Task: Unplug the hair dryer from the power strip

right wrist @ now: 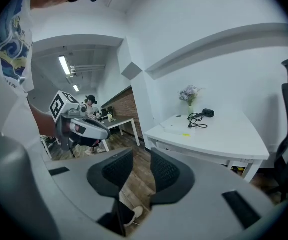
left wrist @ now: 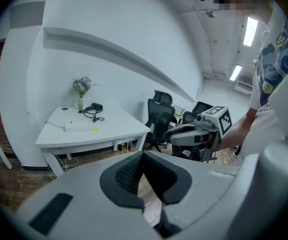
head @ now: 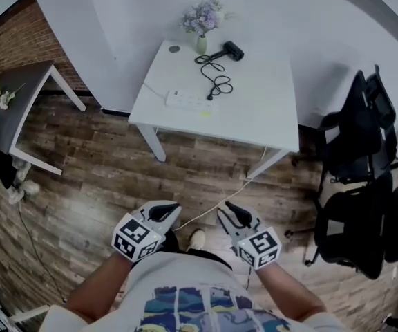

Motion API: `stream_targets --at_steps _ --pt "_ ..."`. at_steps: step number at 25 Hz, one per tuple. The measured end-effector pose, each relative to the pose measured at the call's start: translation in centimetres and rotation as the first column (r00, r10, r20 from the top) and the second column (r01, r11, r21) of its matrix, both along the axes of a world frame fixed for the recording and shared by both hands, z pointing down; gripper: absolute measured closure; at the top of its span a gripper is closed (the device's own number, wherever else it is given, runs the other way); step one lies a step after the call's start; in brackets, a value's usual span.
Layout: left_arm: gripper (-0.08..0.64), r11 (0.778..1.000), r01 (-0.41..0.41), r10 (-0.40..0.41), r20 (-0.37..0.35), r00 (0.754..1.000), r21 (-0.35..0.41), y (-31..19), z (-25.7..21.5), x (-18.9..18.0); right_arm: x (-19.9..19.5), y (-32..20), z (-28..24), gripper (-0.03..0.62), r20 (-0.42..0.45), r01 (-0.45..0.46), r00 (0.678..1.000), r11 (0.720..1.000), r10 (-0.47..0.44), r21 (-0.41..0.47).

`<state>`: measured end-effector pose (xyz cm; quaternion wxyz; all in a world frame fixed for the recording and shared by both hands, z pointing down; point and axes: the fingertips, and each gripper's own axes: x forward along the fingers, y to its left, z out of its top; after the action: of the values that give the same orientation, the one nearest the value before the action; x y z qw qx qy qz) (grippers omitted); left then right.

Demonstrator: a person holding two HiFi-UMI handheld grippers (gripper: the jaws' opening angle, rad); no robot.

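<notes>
**Approach step: plug not yet pulled**

I am standing well apart from the white table [head: 254,120], holding both grippers low. My left gripper [head: 164,212] is showing jaws closed together and empty. My right gripper [head: 234,214] is showing a narrow gap with nothing in it. The hair dryer [head: 233,50] is lying by the far edge, corded to the power strip [head: 187,101]. Next, I judge, I need to close in, steady the strip and pinch the plug.

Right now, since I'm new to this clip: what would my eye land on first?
The white table against the wall, bearing a black hair dryer whose cord loops to a power strip, beside a vase of flowers. Nearer, the left gripper and right gripper hang over the wooden floor, well short of the table.
</notes>
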<state>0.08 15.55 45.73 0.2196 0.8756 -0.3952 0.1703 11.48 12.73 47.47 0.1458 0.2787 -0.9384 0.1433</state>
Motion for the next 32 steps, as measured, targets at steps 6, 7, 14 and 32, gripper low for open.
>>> stream_targets --at_steps 6,7,14,32 --pt "0.558 0.999 -0.043 0.044 -0.027 0.999 0.024 -6.6 0.3 0.8 0.2 -4.2 0.5 0.482 -0.022 -0.027 0.999 1.0 0.027 -0.007" --pt "0.558 0.998 -0.049 0.05 -0.032 0.998 0.027 -7.8 0.4 0.8 0.2 -5.0 0.6 0.479 -0.029 -0.036 0.999 0.999 0.035 -0.013" --pt "0.558 0.991 -0.136 0.136 -0.026 0.99 0.019 -17.7 2.4 -0.5 -0.4 -13.0 0.8 0.477 -0.066 -0.111 0.992 0.994 0.11 -0.015" --pt "0.558 0.957 -0.283 0.287 0.057 0.956 -0.063 -38.5 10.5 -7.2 -7.8 -34.2 5.9 0.479 -0.172 -0.28 0.949 0.958 0.265 -0.069"
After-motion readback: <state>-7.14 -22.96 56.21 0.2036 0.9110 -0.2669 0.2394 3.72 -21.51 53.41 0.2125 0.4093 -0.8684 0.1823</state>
